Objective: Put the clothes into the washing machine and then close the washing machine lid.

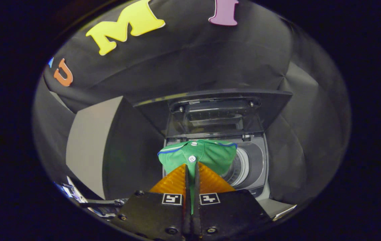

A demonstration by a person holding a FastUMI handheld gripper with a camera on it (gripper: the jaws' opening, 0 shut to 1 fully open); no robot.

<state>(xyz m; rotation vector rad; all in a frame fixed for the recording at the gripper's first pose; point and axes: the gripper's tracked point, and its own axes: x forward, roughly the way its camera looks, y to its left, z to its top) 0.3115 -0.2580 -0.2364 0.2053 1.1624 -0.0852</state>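
The gripper (pixel 191 167) has its two fingers pressed together on a fold of a green shirt (pixel 207 154), pinching the cloth between them. The shirt, with white buttons and blue trim, hangs just ahead of the fingertips, above the washing machine (pixel 259 167). The machine's lid (pixel 217 107) stands raised at the far side. To the right of the shirt, part of the drum (pixel 240 169) shows; what lies inside cannot be told.
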